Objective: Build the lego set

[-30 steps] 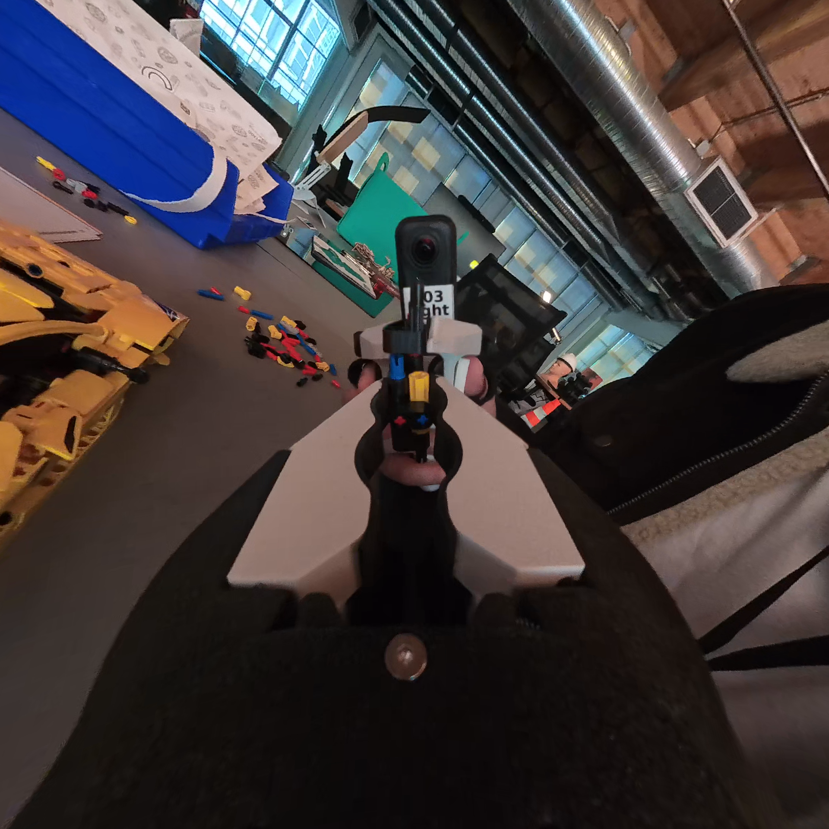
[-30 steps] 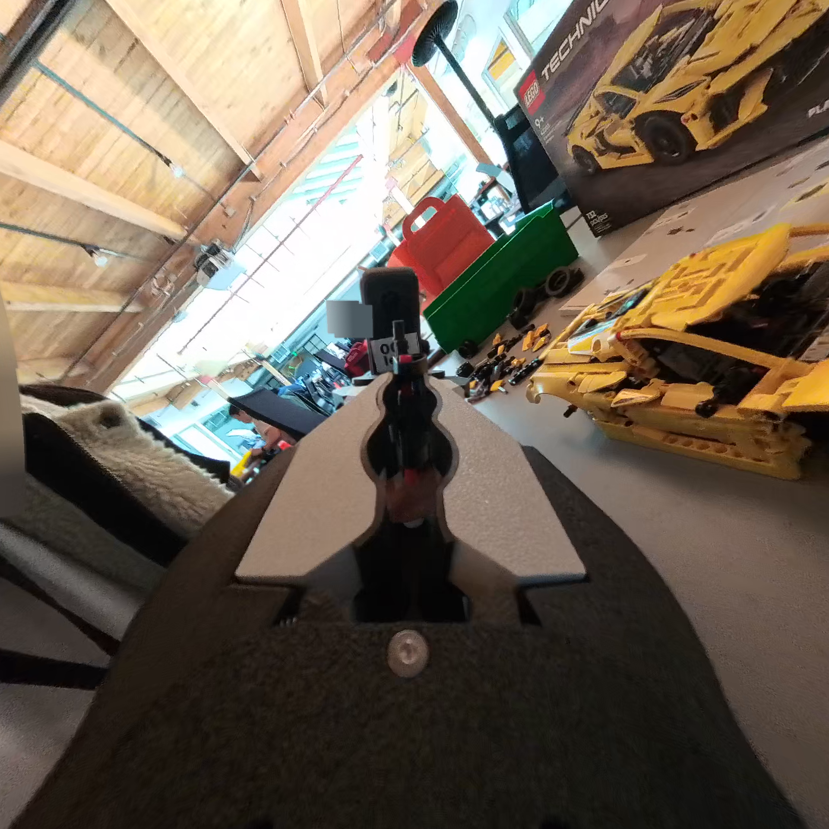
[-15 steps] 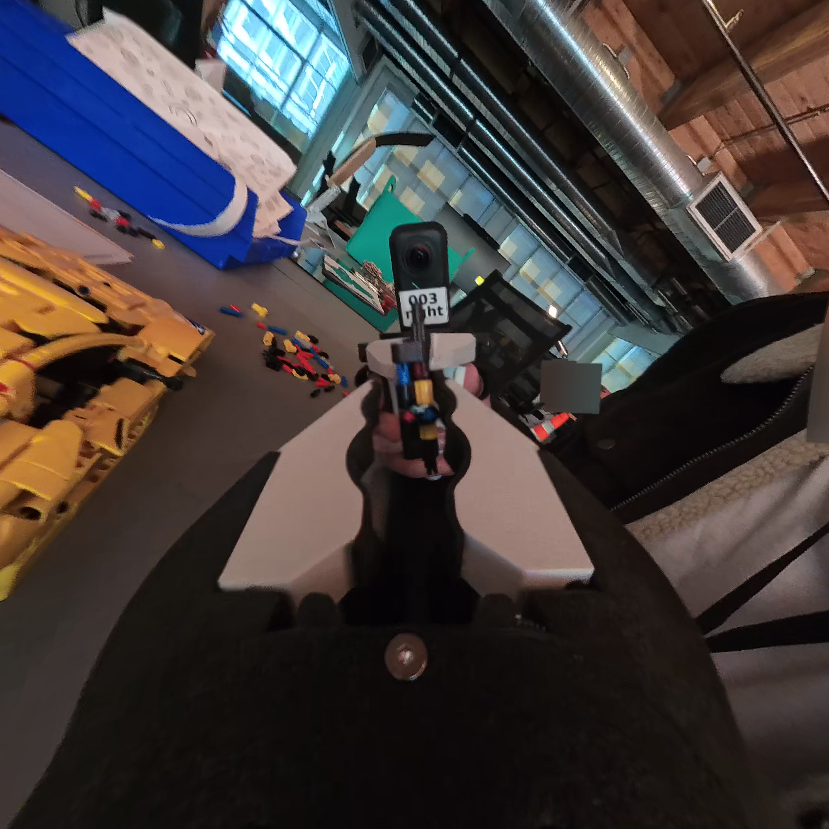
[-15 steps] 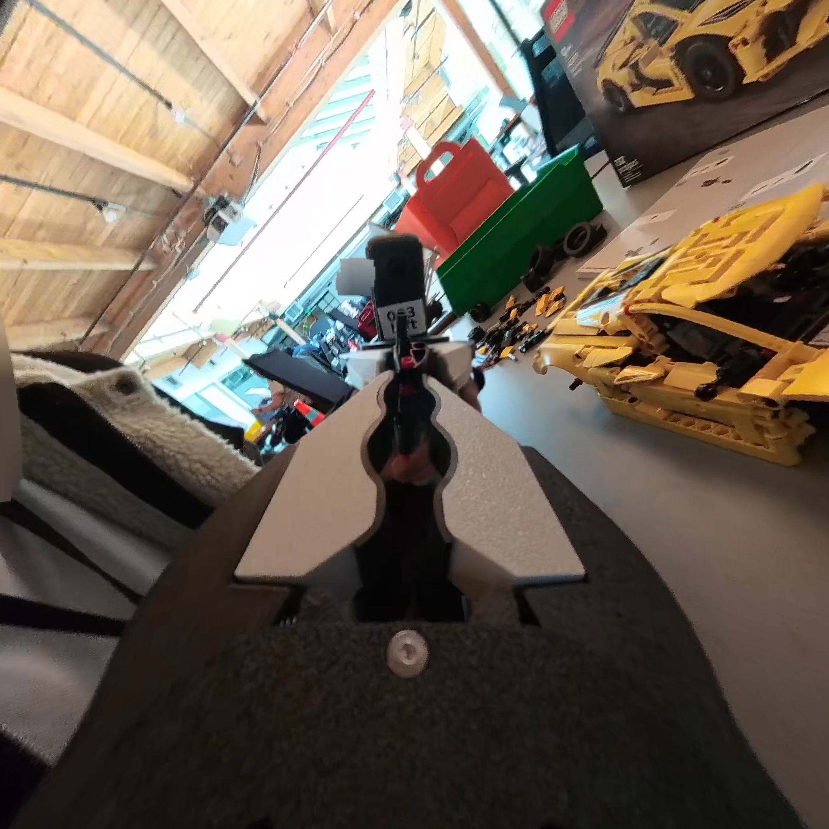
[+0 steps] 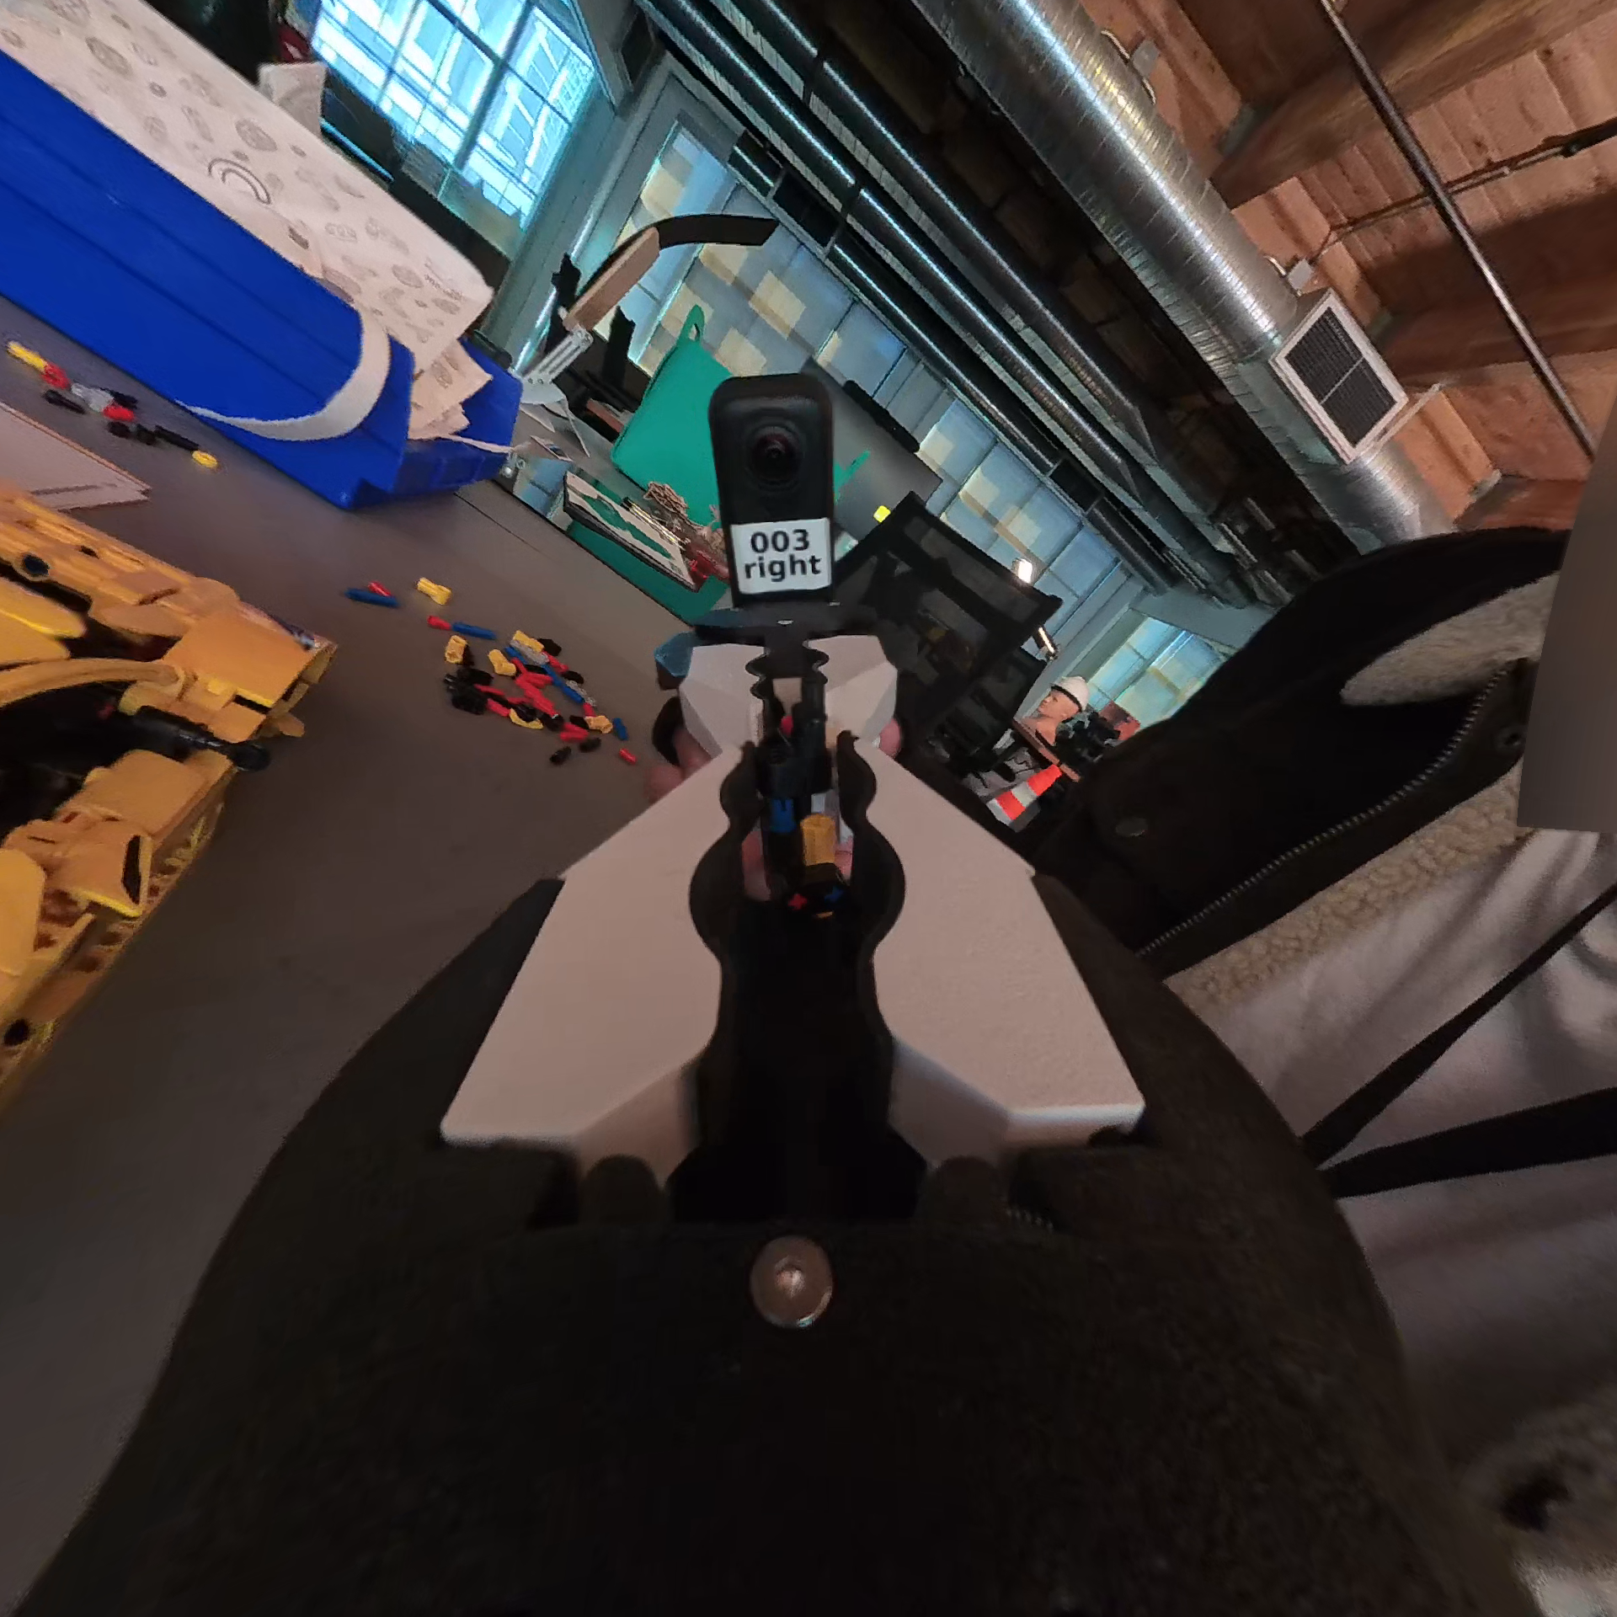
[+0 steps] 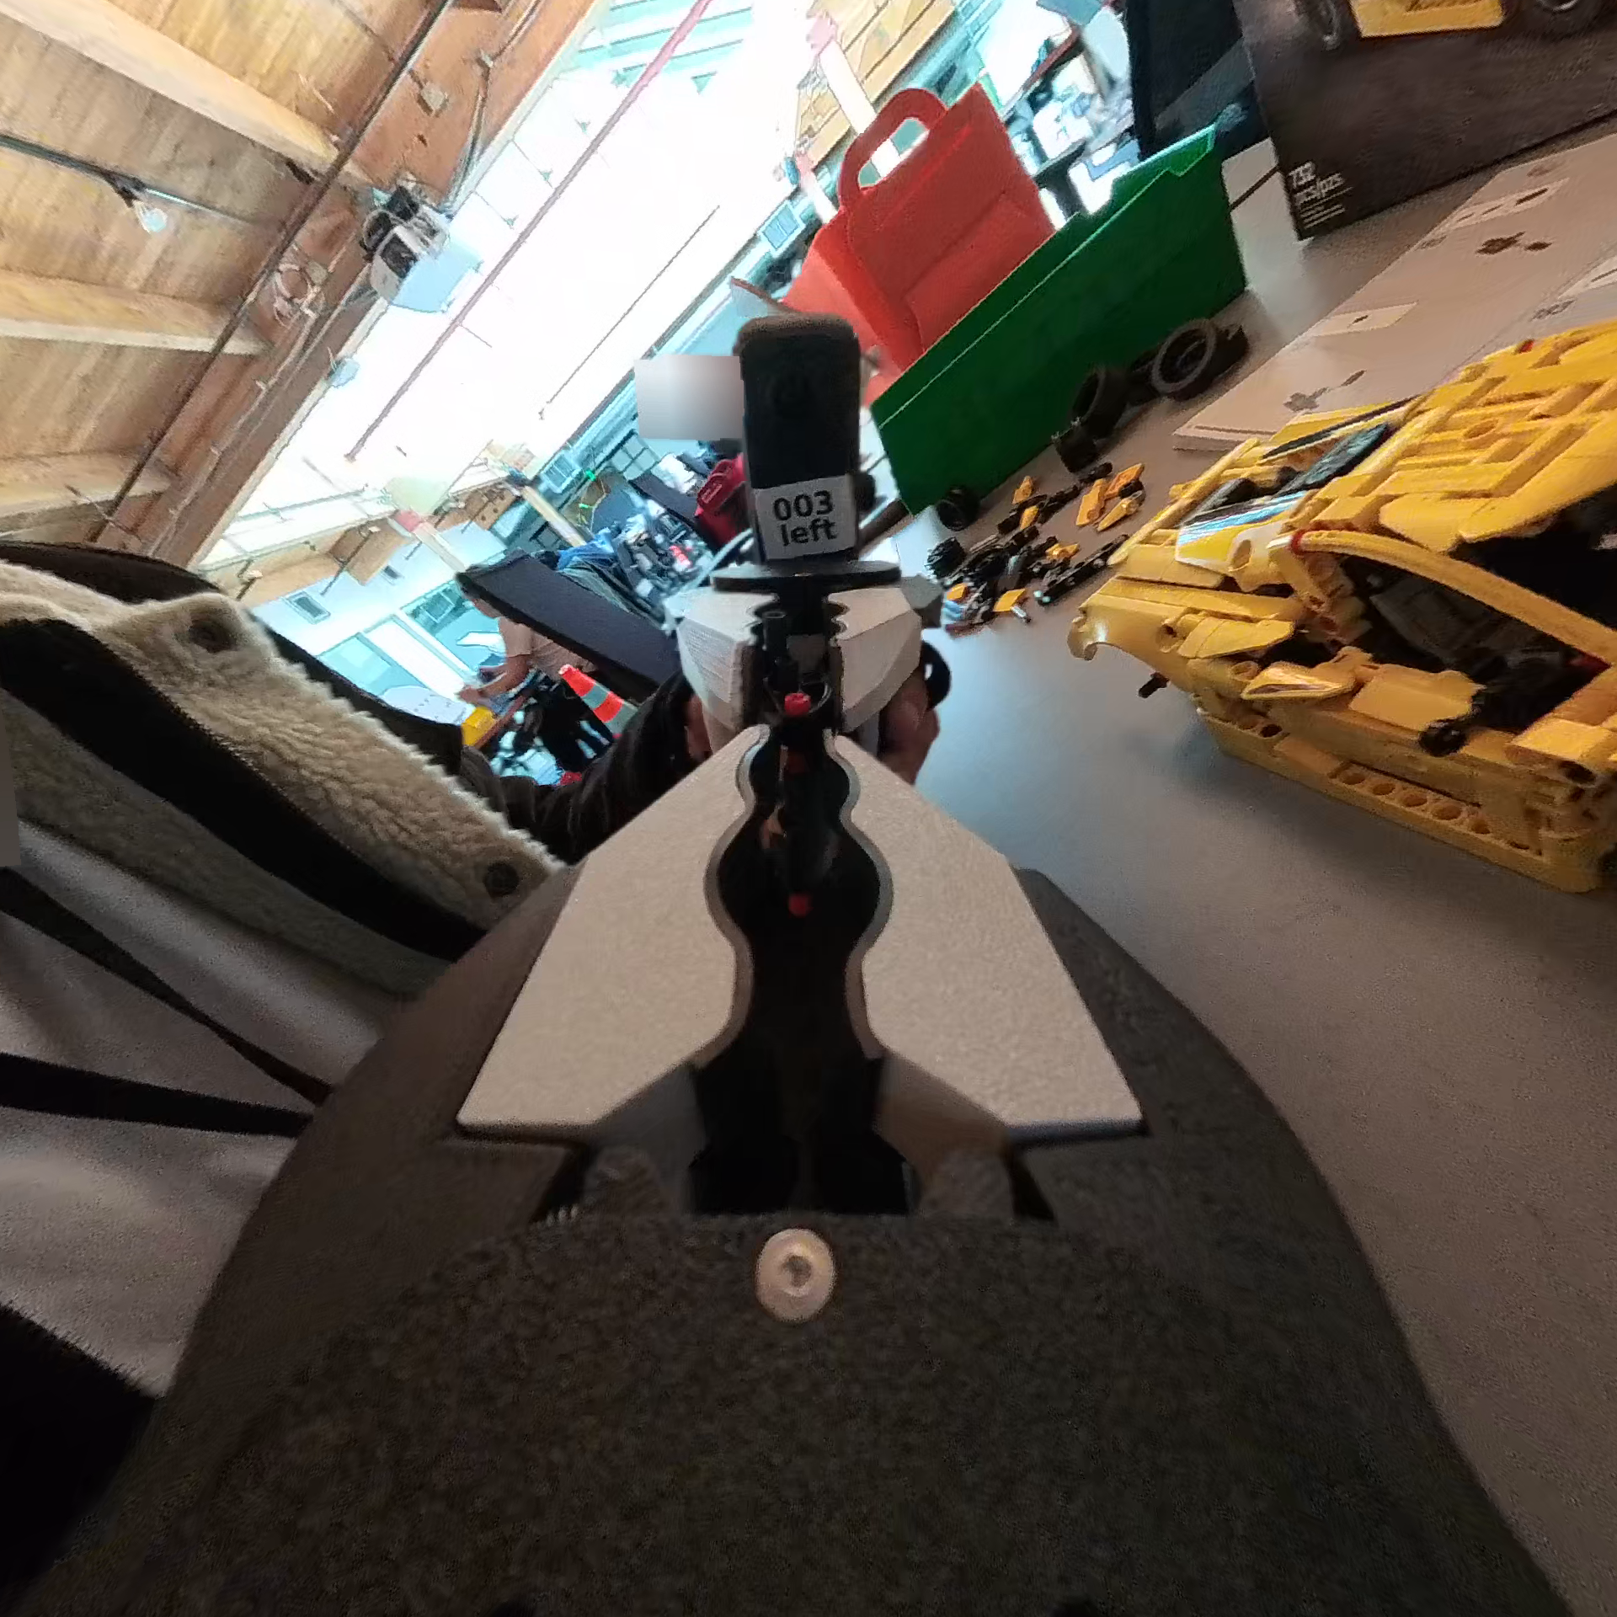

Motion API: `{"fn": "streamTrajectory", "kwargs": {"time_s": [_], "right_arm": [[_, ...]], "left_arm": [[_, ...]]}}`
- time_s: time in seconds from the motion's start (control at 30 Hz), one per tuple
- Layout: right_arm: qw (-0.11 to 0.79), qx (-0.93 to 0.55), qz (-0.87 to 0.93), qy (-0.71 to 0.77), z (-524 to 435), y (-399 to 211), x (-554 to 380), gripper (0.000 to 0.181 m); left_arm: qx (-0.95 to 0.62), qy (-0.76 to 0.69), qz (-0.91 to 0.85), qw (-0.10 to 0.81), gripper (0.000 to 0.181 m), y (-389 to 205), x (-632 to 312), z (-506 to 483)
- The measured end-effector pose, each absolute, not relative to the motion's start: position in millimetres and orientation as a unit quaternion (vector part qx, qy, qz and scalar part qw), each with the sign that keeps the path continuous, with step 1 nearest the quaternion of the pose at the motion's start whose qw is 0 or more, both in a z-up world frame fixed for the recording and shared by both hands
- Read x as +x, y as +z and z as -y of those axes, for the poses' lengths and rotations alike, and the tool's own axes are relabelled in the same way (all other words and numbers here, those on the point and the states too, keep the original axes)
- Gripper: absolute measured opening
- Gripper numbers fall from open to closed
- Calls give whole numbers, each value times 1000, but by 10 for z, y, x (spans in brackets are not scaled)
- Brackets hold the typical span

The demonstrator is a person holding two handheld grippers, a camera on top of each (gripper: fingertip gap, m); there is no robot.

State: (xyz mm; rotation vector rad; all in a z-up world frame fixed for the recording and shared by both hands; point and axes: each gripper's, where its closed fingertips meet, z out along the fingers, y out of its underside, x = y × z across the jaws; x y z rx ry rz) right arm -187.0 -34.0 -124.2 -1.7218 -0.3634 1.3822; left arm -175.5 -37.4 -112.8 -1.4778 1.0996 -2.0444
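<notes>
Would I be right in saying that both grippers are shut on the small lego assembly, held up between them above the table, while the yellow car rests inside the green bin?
Not quite: the yellow car rests on the table, apart from the green bin, as the right wrist view shows. Otherwise correct: the left gripper and right gripper are shut on the small lego assembly.

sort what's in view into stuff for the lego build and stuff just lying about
For the build:
- small black sub-assembly, clamped between both sets of jaws
- yellow car model
- loose pieces
- black wheels
- set box

Lying about:
- green bin
- red bag
- blue bin
- fleece jacket
</notes>
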Motion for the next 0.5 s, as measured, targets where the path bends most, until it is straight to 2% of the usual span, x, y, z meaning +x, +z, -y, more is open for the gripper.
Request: {"fn": "streamTrajectory", "kwargs": {"time_s": [0.1, 0.17, 0.27, 0.33, 0.4, 0.5], "right_arm": [[468, -687, 135, 540, 281, -1220, -1848, 6], [491, -679, 125, 531, 236, -1194, -1816, 24], [485, -688, 115, 528, 198, -1238, -1873, 27], [497, -685, 112, 521, 183, -1214, -1933, 22], [515, -691, 123, 492, 174, -1217, -1936, 10], [519, -712, 153, 448, 192, -1244, -1842, 7]], "left_arm": [[-527, -750, -353, 186, 16, -1088, -1779, 273], [-524, -767, -313, 198, 16, -1023, -1828, 133], [-513, -787, -280, 197, 16, -960, -1864, 58], [-511, -784, -285, 207, 16, -951, -1847, 82], [-516, -778, -292, 208, 16, -974, -1829, 104], [-530, -759, -324, 196, 16, -1054, -1829, 159]]}}
